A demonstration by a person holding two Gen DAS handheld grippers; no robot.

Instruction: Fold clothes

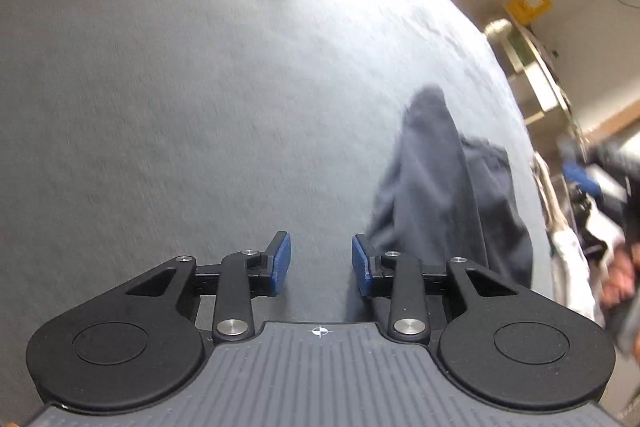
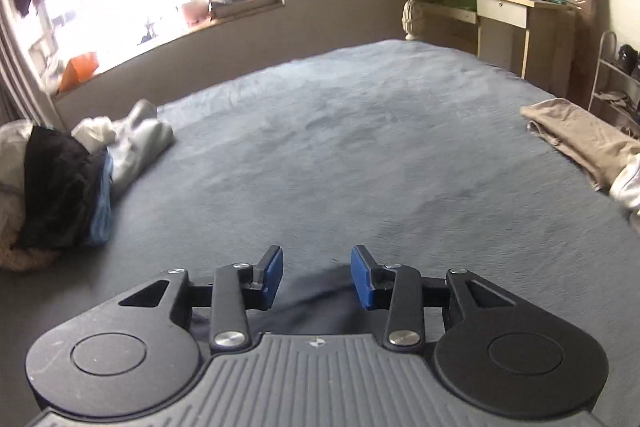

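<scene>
A dark navy garment lies bunched on the grey-blue bed cover, just right of my left gripper. That gripper stands open above the cover with nothing between its blue pads. In the right wrist view my right gripper is open too, and a dark fold of the navy garment lies on the bed below its gap, not pinched. A pile of unfolded clothes, black, white, pale grey and blue, sits at the bed's left side. A beige folded garment rests at the right edge.
The bed cover stretches wide ahead of the right gripper. Beyond it are a bright window with a cluttered sill, a desk and a wire rack. A person's hand shows blurred at the right edge of the left wrist view.
</scene>
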